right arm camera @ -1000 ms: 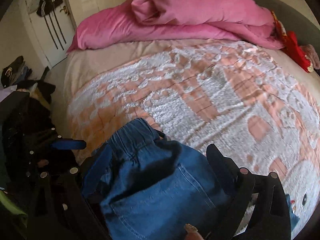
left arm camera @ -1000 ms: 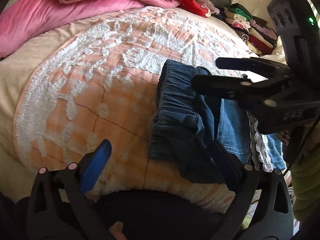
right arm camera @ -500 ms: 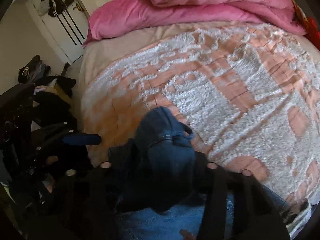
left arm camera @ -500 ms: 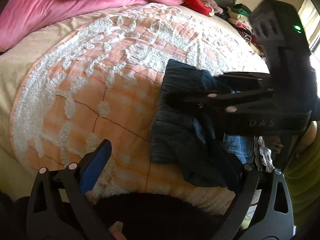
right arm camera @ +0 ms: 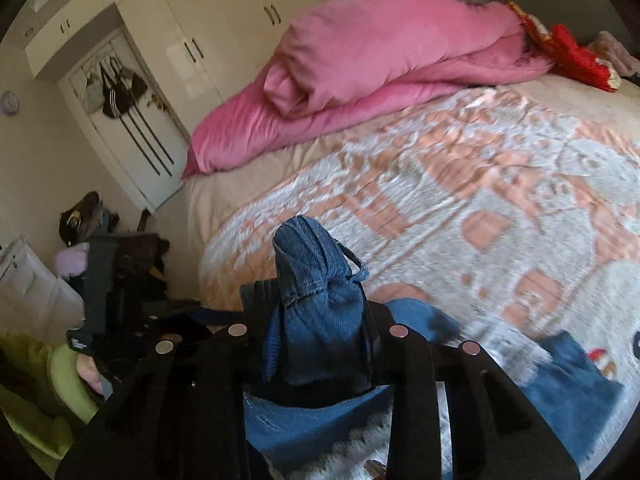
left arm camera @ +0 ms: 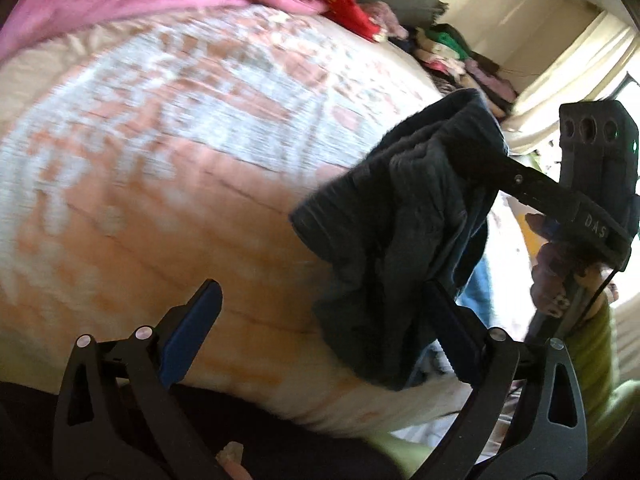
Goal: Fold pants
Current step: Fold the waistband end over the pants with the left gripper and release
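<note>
While the right gripper (right arm camera: 316, 344) pinches down, its jaws closing on a bunched wad of the denim pants (right arm camera: 316, 280), the waistband end lifts clear of the bedspread (right arm camera: 460, 184) and stands up between the fingers toward twelve o'clock in the right wrist view. A second ago those jaws stood wide with the pants lying flat on the bed beneath them; half a second ago they had drawn in on the cloth, and now the fabric is gathered and raised. From the left wrist view the pants (left arm camera: 404, 216) hang at about two o'clock, draped from the right gripper (left arm camera: 480, 164), with the lower cloth trailing toward five o'clock near the bed's edge. The left gripper (left arm camera: 320, 336) stays wide and empty, one finger (left arm camera: 452, 336) just beside the hanging cloth, as before. By my judgement this lift begins a fold or a repositioning, and the left gripper probably needs to take another edge next.
</note>
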The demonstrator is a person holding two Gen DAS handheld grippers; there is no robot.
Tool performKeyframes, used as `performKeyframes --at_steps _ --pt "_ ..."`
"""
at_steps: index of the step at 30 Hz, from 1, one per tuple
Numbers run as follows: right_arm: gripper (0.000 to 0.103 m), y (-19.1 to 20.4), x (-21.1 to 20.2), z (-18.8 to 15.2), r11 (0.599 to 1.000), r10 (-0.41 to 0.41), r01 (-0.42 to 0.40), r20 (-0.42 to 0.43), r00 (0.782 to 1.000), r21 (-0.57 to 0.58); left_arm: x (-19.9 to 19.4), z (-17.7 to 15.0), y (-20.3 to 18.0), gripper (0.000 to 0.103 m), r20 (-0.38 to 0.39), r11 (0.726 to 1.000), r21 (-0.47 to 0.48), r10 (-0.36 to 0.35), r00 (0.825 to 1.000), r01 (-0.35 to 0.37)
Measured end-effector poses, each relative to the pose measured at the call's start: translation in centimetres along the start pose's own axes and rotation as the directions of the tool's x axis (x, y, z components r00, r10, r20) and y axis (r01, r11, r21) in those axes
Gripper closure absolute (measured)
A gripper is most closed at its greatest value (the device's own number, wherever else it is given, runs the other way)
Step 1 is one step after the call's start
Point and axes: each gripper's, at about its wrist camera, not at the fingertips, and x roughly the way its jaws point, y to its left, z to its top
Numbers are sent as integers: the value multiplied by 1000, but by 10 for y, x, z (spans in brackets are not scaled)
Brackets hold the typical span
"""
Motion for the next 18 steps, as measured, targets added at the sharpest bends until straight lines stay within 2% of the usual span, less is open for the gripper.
performKeyframes --at_steps 3,5,6,7,8,9,10,11,14,15,16,18 --pt "74 -9 -21 -7 999 0 -1 41 999 32 20 2 -16 10 -44 997 -7 -79 996 79" --pt "71 -14 -31 -13 999 -3 0 59 998 41 34 1 -29 10 -86 987 -22 -158 984 156" --pt "69 -16 -36 -16 999 -2 -1 65 998 42 37 1 -34 16 -88 985 -23 -174 981 173" --pt "62 -18 -42 -20 999 -5 2 75 997 45 40 -1 -44 33 -87 980 -13 -199 976 198" --pt "56 -21 -51 -25 998 -17 12 98 995 57 41 -1 -51 40 -88 977 4 -213 973 214" --pt "41 -25 -60 -30 997 -32 22 123 992 76 41 -3 -59 41 -86 975 26 -218 972 221" --pt "35 -31 -69 -36 994 -64 49 147 987 102 41 -5 -70 41 -85 972 59 -223 971 229" --pt "30 -36 -80 -44 988 -101 81 161 982 131 41 -8 -81 41 -87 968 98 -222 971 230" --pt "30 -51 -101 -77 962 -186 149 153 971 227 44 -17 -106 41 -95 954 206 -202 975 217" --pt "26 -55 -104 -87 954 -196 154 144 970 256 48 -22 -116 38 -108 946 245 -191 976 213" --pt "7 -59 -105 -95 947 -197 154 131 972 283 50 -25 -121 33 -116 941 267 -183 976 208" --pt "4 -64 -106 -109 931 -200 153 115 973 330 56 -32 -130 32 -134 931 304 -166 977 200"
